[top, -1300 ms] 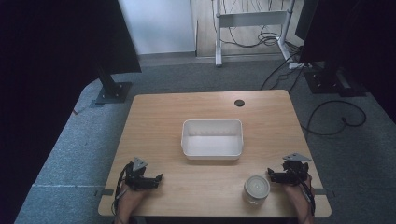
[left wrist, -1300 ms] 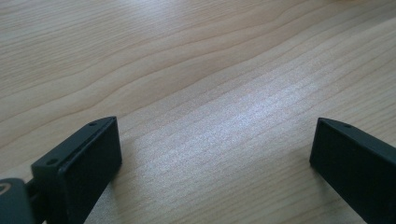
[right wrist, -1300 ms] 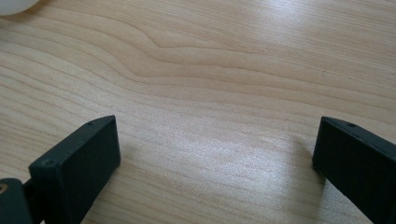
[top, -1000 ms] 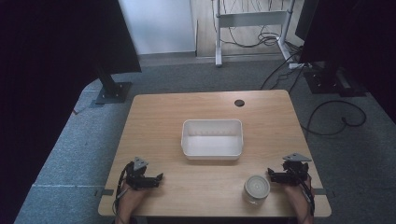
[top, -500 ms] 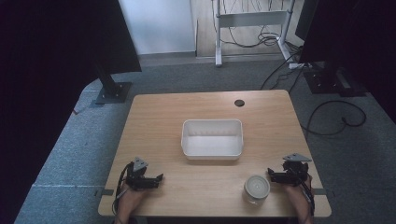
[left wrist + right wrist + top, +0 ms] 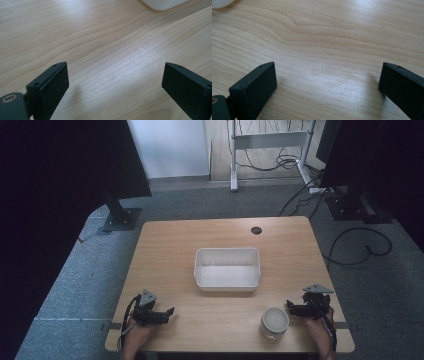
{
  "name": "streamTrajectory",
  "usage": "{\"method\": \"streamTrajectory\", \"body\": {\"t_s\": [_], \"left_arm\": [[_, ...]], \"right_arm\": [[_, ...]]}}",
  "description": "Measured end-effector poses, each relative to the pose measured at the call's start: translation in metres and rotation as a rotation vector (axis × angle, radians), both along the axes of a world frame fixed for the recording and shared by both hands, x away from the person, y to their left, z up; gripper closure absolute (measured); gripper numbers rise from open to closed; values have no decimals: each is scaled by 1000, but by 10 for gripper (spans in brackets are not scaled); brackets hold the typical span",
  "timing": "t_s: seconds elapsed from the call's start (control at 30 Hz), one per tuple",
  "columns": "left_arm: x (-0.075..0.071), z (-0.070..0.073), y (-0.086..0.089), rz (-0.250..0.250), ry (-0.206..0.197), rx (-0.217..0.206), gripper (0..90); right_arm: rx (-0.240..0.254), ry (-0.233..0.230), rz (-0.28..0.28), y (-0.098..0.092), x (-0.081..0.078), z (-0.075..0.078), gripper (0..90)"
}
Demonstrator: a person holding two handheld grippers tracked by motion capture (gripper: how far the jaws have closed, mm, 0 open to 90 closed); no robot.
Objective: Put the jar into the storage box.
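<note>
Grippers idle at the near edge, pickup not yet begun.
We found the left gripper (image 6: 167, 312) and right gripper (image 6: 290, 309) resting with jaws spread, holding nothing. The round white lidded jar (image 6: 274, 321) stood just beside the right one; we judged a short sideways reach next, with bare light wooden table (image 6: 170, 250) before the white rectangular plastic tub (image 6: 227, 268).

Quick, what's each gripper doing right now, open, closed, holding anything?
Left gripper: open, holding nothing, jaws wide apart over the light wooden table.
Right gripper: open, holding nothing, beside the round white-lidded jar, not touching it.
</note>
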State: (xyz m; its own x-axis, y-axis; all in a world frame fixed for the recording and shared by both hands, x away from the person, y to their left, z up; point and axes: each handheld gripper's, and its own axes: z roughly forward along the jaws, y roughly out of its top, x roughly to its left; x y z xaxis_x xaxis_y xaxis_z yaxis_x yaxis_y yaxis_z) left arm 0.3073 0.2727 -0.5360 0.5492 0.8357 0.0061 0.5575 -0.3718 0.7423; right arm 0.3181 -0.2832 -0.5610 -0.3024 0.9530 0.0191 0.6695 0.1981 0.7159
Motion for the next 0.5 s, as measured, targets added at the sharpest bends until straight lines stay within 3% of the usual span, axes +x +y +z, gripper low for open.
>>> {"method": "streamTrajectory", "body": {"t_s": [0.5], "left_arm": [[-14, 13, -28, -83, -34, -18, 68]], "right_arm": [[0, 0, 0, 0, 0, 0, 11]]}}
